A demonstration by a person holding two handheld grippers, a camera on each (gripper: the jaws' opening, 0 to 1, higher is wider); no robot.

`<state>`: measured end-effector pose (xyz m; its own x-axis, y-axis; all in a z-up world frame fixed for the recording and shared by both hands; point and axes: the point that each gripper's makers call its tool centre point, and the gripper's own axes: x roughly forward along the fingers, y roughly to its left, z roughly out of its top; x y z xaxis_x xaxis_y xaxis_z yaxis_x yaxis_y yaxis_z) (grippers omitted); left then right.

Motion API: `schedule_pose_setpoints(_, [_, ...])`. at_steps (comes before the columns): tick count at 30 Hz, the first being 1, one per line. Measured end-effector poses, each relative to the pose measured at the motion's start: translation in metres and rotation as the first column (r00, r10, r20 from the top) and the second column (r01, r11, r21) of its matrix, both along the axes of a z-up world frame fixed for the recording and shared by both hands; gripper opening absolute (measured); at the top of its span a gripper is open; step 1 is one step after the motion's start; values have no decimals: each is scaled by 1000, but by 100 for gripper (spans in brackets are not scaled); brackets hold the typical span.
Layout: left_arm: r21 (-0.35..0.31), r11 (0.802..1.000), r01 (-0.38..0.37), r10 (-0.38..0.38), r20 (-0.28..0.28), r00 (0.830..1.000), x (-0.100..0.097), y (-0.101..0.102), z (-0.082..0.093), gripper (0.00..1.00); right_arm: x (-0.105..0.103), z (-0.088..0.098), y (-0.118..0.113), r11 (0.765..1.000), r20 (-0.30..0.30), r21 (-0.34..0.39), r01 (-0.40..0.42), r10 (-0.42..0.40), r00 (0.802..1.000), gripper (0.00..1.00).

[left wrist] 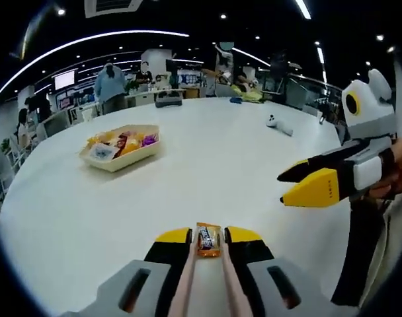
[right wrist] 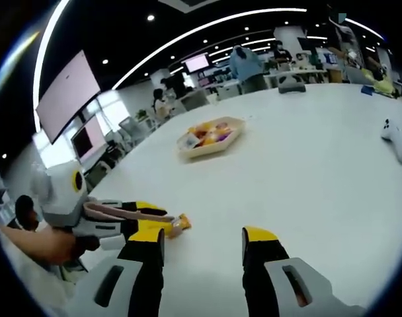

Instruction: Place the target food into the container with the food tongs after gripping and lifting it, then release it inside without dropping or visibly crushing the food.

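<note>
Left gripper (left wrist: 208, 236), holding tongs (left wrist: 204, 284), is apparently pinching an orange snack packet (left wrist: 208, 239); right gripper's (right wrist: 204, 239) fingers are spreading apart over the surface (left wrist: 214, 172).

My right hand-held gripper (right wrist: 204, 247) sits low over the white table (right wrist: 307, 172), its 2 yellow-tipped jaws apart with nothing between them. My left hand-held gripper (right wrist: 158, 223) comes in from the left, holding pale food tongs (right wrist: 118, 211) whose tips pinch an orange snack packet (right wrist: 179, 224) just above the table. My hand (right wrist: 39, 244) grips it at the left edge. A cream container (right wrist: 211, 137) with mixed snacks sits well ahead. A white controller (right wrist: 393, 137) lies far right. People stand at desks beyond.
</note>
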<state>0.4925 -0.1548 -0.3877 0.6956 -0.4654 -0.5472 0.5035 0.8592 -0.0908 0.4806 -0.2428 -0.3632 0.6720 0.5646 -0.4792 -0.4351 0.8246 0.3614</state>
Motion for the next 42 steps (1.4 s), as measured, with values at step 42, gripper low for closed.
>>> schedule_pose_setpoints(42, [-144, 984, -107, 109, 10, 994, 26, 48, 61, 16, 1, 6, 16, 999, 29, 10, -31, 31, 999, 46])
